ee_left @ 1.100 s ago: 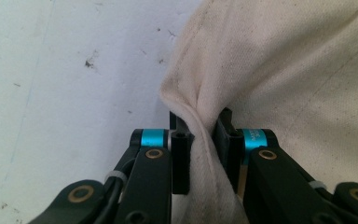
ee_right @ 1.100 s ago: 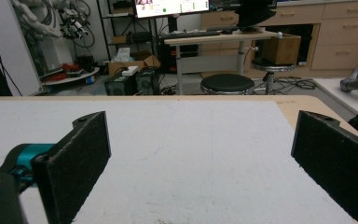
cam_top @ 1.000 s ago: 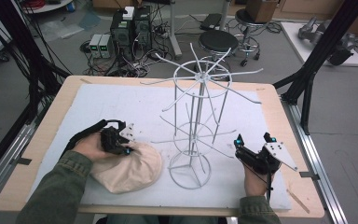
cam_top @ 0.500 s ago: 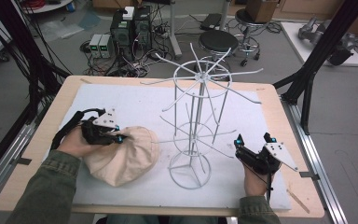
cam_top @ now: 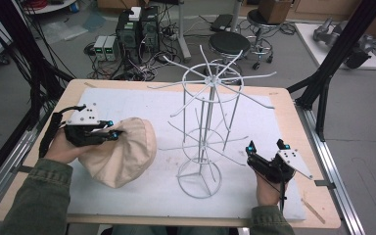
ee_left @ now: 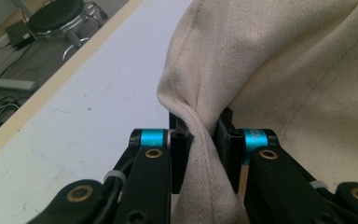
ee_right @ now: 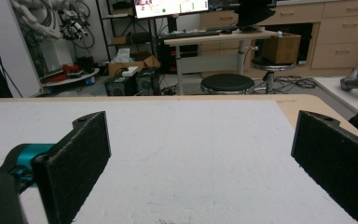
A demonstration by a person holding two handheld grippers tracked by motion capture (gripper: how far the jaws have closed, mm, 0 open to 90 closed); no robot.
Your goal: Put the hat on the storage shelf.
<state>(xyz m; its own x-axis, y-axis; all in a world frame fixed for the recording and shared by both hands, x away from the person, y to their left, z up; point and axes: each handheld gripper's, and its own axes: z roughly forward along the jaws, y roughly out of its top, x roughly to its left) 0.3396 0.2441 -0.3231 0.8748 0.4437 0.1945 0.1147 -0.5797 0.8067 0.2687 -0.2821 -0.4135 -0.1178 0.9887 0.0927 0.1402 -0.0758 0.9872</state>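
A cream cloth hat (cam_top: 122,152) hangs off the table at the left, lifted by its edge. My left gripper (cam_top: 113,134) is shut on a fold of the cream cloth hat (ee_left: 279,70), and the seam is pinched between both pads (ee_left: 179,151). A white wire display rack (cam_top: 208,122) with many hooks stands at the middle of the table. My right gripper (cam_top: 266,146) rests at the right of the rack's base, open, with nothing between its pads (ee_right: 77,158).
A white mat (cam_top: 142,103) covers the wooden table (cam_top: 293,117). Beyond the far edge stand a black stool (cam_top: 230,44), computer boxes (cam_top: 137,27) and cables. Black frame legs (cam_top: 333,54) rise at both sides.
My left gripper has carried the hat up and to the left, off the mat, turning it so it hangs from the pinched edge. The right gripper has stayed put.
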